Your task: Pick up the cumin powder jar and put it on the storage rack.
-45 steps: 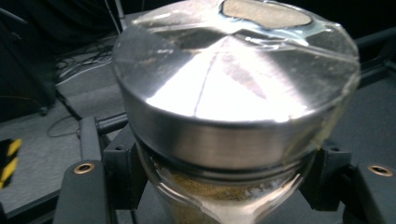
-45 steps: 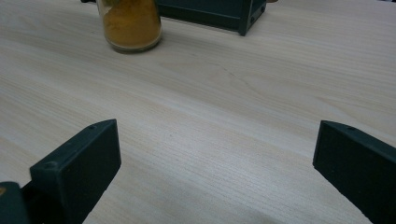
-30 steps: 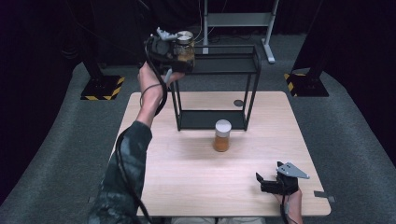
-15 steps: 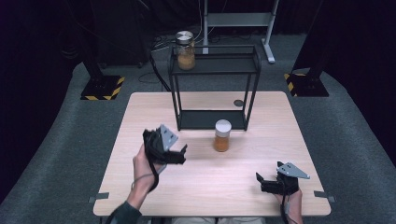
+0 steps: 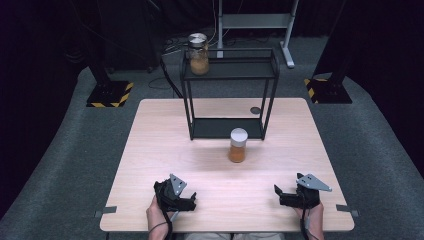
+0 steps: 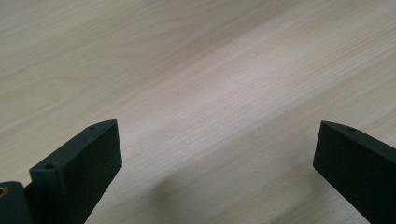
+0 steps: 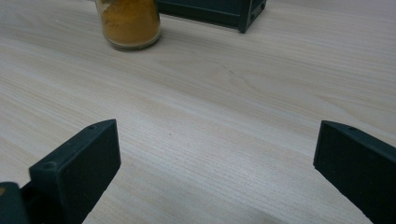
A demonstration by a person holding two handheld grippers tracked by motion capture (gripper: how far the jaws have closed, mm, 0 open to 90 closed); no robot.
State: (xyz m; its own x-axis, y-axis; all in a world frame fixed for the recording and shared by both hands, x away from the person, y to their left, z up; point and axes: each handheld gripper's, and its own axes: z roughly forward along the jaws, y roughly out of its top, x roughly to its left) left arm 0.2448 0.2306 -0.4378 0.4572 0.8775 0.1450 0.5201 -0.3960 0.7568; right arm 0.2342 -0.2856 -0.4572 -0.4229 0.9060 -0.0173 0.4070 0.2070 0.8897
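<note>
A glass jar with a silver lid (image 5: 199,54) and orange-brown contents stands on the top shelf of a black wire rack (image 5: 270,70), at its left end. A second jar with a white lid (image 5: 238,145) and orange powder stands on the table (image 5: 150,130) just in front of the rack; its lower part (image 7: 128,23) is at the top left of the right gripper view. My left gripper (image 5: 192,200) rests open near the table's front edge, left of centre, jaws wide over bare wood (image 6: 219,116). My right gripper (image 5: 276,191) rests open at the front right.
The rack's lower shelf (image 5: 227,127) sits on the table; one of its corners (image 7: 250,14) is at the top of the right gripper view. A small dark disc (image 5: 255,110) lies on the table behind the rack. Yellow-black striped stand bases (image 5: 110,94) sit on the grey floor.
The left hand let go of the silver-lidded jar on the top shelf and drew back to the table's front edge. The right gripper has stayed put.
</note>
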